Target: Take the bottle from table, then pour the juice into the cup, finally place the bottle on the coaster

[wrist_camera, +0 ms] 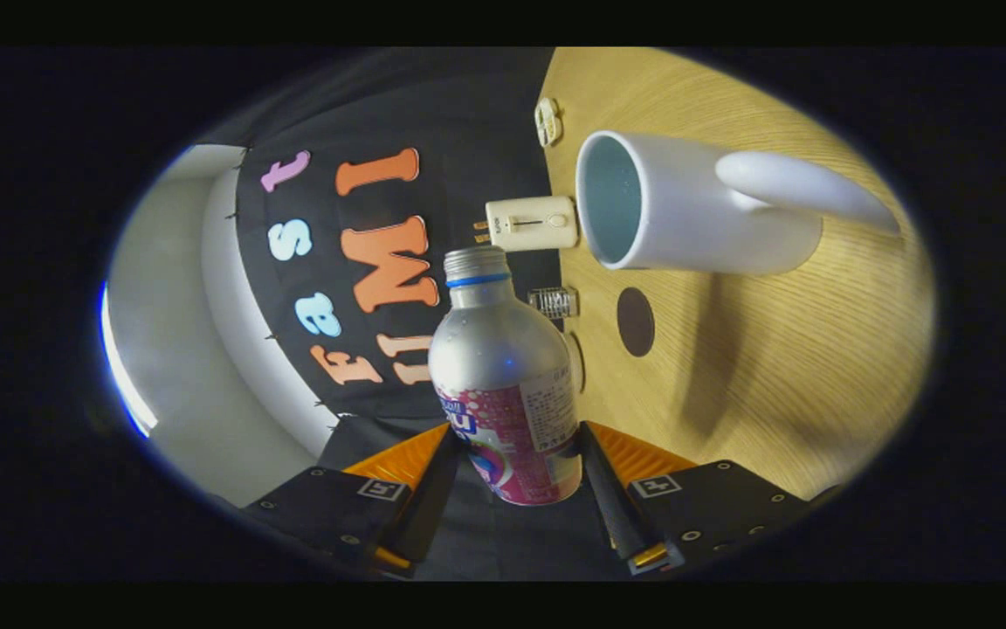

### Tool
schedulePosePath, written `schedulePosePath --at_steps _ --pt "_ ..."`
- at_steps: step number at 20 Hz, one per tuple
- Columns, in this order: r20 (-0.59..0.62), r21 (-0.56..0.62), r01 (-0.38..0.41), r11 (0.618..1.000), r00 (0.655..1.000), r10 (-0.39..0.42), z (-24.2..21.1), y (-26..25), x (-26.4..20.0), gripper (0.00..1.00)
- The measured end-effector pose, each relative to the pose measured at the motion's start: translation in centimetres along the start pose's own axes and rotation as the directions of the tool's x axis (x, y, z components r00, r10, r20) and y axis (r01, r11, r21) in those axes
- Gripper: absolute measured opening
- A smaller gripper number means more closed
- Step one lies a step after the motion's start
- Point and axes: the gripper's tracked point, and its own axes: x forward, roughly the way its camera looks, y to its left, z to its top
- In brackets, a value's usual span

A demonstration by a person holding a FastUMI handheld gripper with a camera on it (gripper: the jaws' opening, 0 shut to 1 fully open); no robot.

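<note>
My gripper (516, 459) is shut on a silver bottle (503, 367) with a pink label, one finger (437, 472) pressing each side of its lower body. The whole view is rolled sideways, so the bottle lies about level above the wooden table (774, 376). Its silver screw top with a blue ring (477, 266) points ahead, short of the white cup (686, 205) and a little to the side of its rim. The cup stands on the table with its handle toward me, and its pale blue inside looks empty. A dark round coaster (636, 321) lies on the table between the cup and the bottle.
A white plug adapter (531, 224) sits at the table's edge by the cup's mouth, beside a small ribbed clear item (553, 302). A small white fitting (547, 120) lies farther along the edge. A pale round disc (576, 360) peeks from behind the bottle. Black cloth hangs beyond.
</note>
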Motion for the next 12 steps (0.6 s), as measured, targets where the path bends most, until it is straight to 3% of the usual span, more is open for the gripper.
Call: schedulePosePath --at_steps 12 --pt "0.002 0.17 -0.068 0.983 0.998 0.069 1.0 2.3 -0.4 0.78"
